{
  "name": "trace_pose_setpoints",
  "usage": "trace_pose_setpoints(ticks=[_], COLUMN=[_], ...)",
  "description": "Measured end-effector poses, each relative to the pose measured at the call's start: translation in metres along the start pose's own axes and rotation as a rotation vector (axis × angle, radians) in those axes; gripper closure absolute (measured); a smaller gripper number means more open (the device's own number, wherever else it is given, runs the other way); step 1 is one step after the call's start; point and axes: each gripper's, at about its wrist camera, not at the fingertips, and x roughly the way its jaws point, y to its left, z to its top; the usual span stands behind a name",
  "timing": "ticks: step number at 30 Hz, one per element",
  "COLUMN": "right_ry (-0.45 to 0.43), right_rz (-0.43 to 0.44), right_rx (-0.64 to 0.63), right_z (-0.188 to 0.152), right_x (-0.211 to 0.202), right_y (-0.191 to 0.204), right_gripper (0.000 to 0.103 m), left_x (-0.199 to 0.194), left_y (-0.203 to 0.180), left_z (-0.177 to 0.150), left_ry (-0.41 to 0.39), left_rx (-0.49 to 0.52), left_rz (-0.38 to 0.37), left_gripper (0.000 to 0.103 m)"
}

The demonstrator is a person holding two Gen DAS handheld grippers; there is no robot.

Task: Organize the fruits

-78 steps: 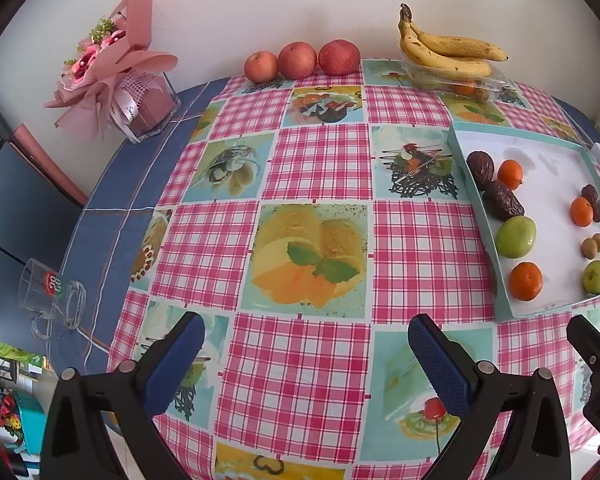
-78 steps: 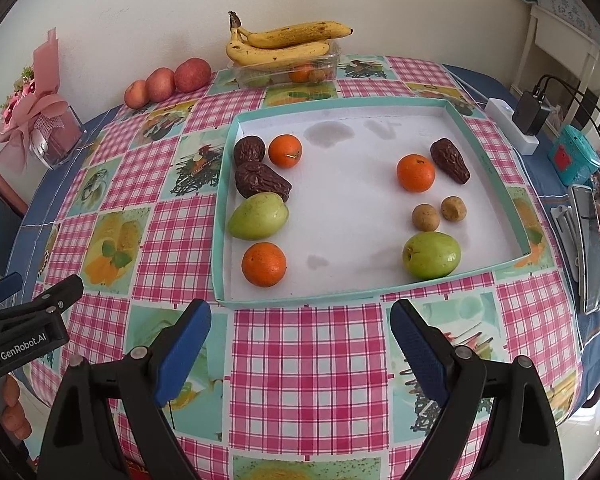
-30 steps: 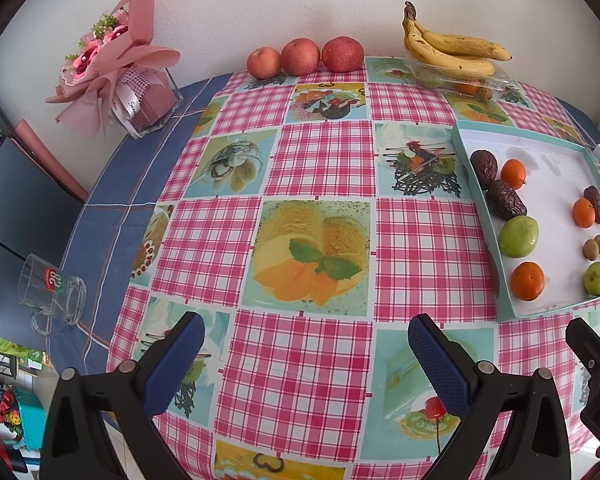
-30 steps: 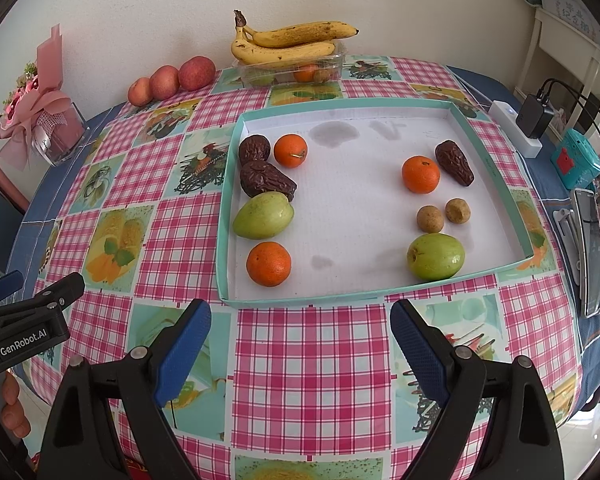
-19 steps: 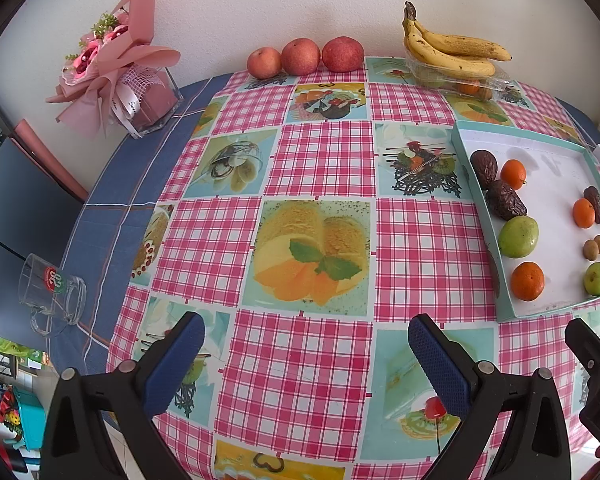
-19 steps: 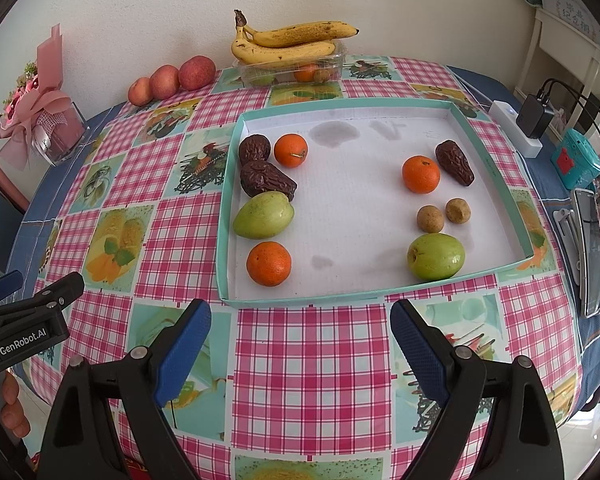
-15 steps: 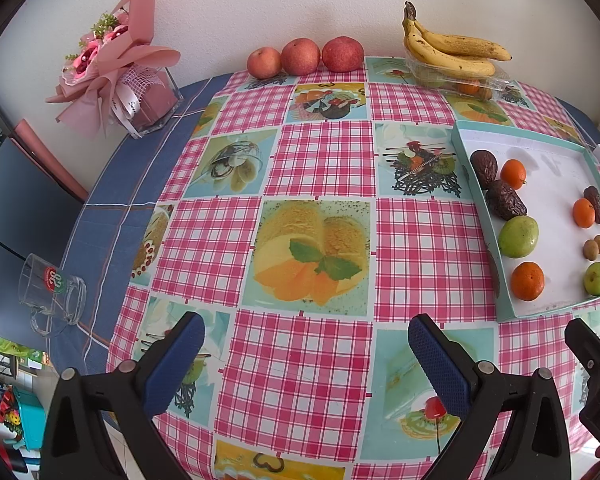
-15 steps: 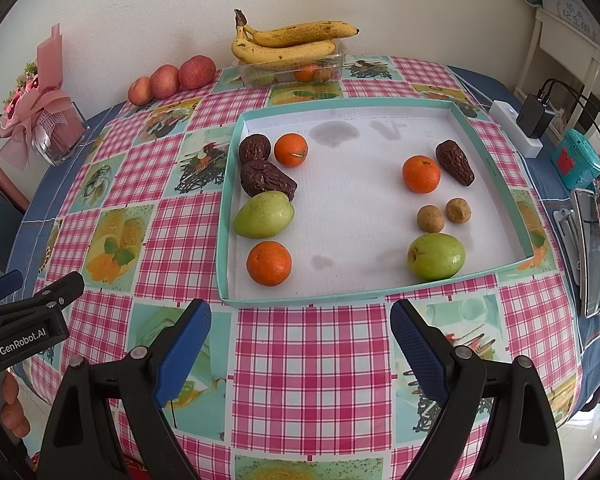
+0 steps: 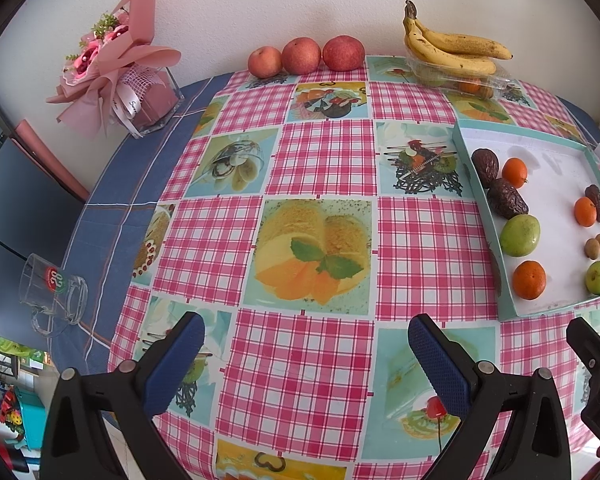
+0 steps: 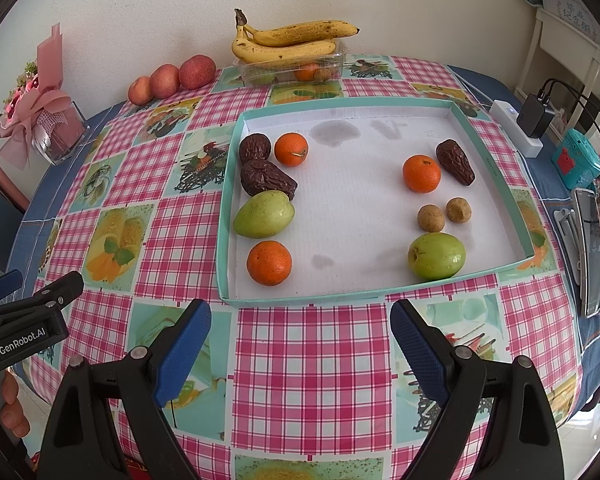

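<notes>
Surface: round table with a pink checked tablecloth (image 9: 324, 160) set against a white wall; near cloth edge lies just below both grippers.
Tray: shallow teal-rimmed tray (image 10: 225, 216) on the right half of the table, white floor mostly bare through the middle.
Fruit, left tray side: two dark dried fruits (image 10: 264, 178), two oranges (image 10: 269, 262), one green fruit (image 10: 264, 214) along the left wall.
Fruit, right tray side: orange, dark fruit, two small brown fruits (image 10: 431, 218), green fruit (image 10: 437, 256).
Far edge: three apples (image 9: 303, 55); bananas (image 10: 288, 42) on a clear box.
Left gripper (image 9: 306, 354): jaws wide apart, nothing between, above open cloth left of the tray.
Right gripper (image 10: 300, 344): jaws wide apart, empty, near the tray's front wall.
Change: none; fruit and both grippers unmoved.
Writing: "GenRobot.AI" on the left gripper body; glass mug (image 9: 52, 294) logo unreadable.
</notes>
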Motion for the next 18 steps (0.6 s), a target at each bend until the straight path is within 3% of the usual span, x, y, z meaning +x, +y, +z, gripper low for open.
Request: trace_pose_setpoints(ticks=[18], right_ry=[0.006], right_rz=[0.000], right_rx=[0.016], right_z=[-0.0014], right_x=[0.0005], right_y=[-0.0047], right_gripper=[0.011], left_x=[-0.0008], left_y=[0.0011], left_z=[-0.0008], left_ry=[0.002], left_rx=[-0.005], left_rz=[0.011], left_gripper=[0.000])
